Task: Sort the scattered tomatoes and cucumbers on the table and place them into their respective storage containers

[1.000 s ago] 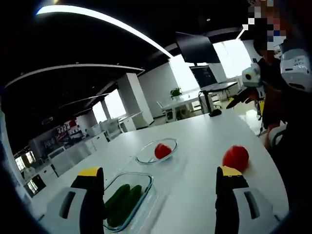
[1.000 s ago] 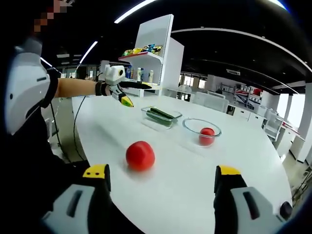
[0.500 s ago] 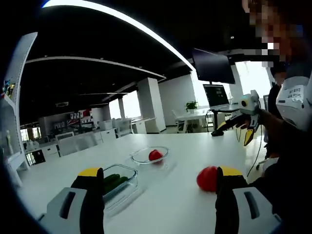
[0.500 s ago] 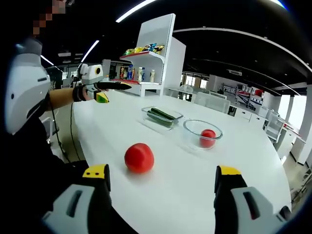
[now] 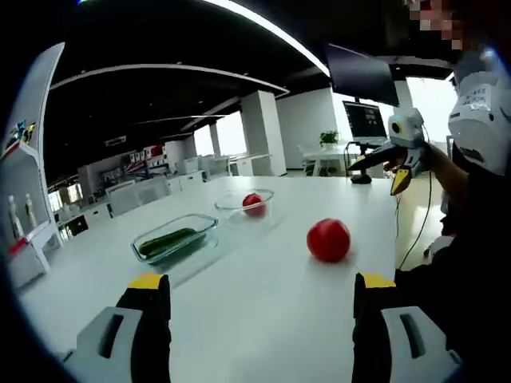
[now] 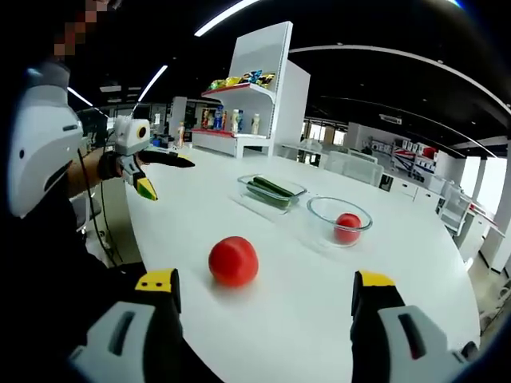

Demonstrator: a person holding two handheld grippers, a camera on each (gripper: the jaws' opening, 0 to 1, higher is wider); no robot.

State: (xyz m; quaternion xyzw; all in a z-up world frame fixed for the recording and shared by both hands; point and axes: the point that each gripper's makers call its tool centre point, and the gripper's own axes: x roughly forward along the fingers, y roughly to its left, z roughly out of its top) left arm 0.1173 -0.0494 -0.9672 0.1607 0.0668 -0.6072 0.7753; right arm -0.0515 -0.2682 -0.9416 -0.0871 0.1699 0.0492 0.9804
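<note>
One loose round red tomato (image 6: 233,261) is sitting on the white table (image 6: 319,303), apart from both containers. In the right gripper view it is lying just ahead of the right gripper (image 6: 266,292), slightly left of the midline between the jaws; being round, it is offering no long axis to align to. The right gripper is standing wide, holding nothing. In the left gripper view the same tomato (image 5: 329,240) is lying ahead and to the right of the left gripper (image 5: 261,287), also wide and empty. Judgement: the right gripper is nearer and better lined up. Beyond the tomato, the round clear glass bowl (image 6: 338,221) is holding one tomato; left of it, the rectangular clear glass container (image 6: 271,191) is holding green cucumbers (image 6: 268,190).
</note>
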